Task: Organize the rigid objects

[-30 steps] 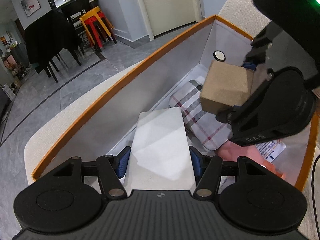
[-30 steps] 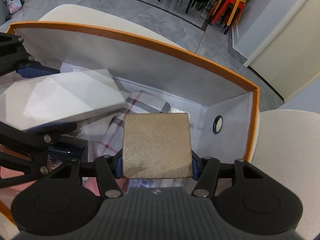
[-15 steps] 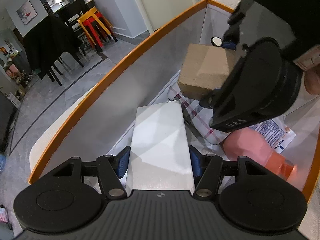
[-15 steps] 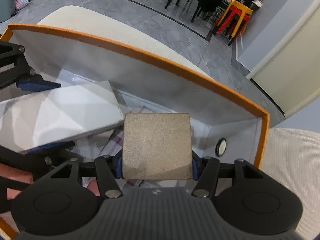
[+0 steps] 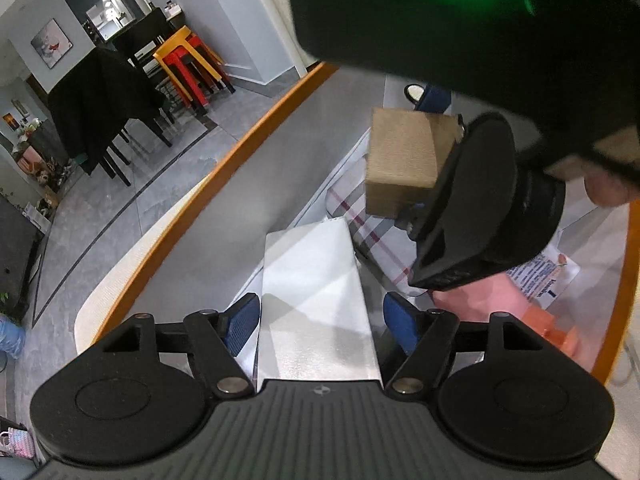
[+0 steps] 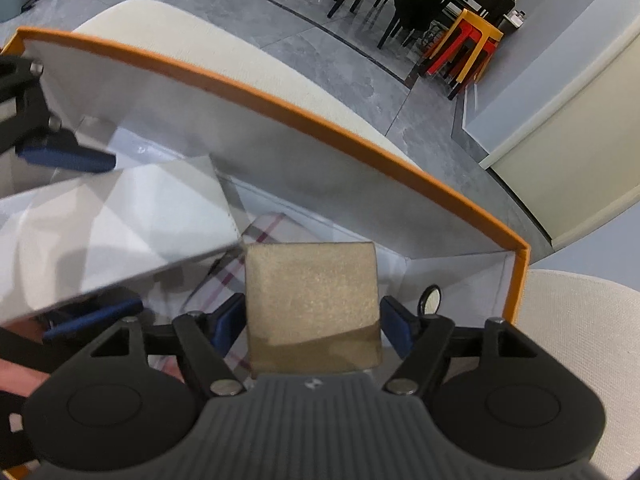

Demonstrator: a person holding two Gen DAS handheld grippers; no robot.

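Note:
A white box [image 5: 312,280] lies between the blue pads of my left gripper [image 5: 320,320]. The jaws are opening and a gap shows at each pad. A brown cardboard box [image 6: 312,300] sits between the pads of my right gripper [image 6: 312,320], also opening, with thin gaps on both sides. Both boxes hang inside the orange-rimmed storage bin [image 6: 320,120]. In the left wrist view the brown box [image 5: 404,160] is above a plaid pouch [image 5: 372,236] on the bin floor. In the right wrist view the white box [image 6: 120,232] is on the left.
A pink bottle with an orange cap [image 5: 480,304] and a printed leaflet [image 5: 552,276] lie in the bin's right part. A round eyelet [image 6: 432,298] marks the end wall. The bin rests on a cream cushion [image 6: 240,48]. Dark chairs and red-yellow stools [image 5: 188,64] stand beyond.
Both pairs of jaws have spread; the pads that pressed on the white box and the brown box now stand slightly off them. Both views have rolled a little.

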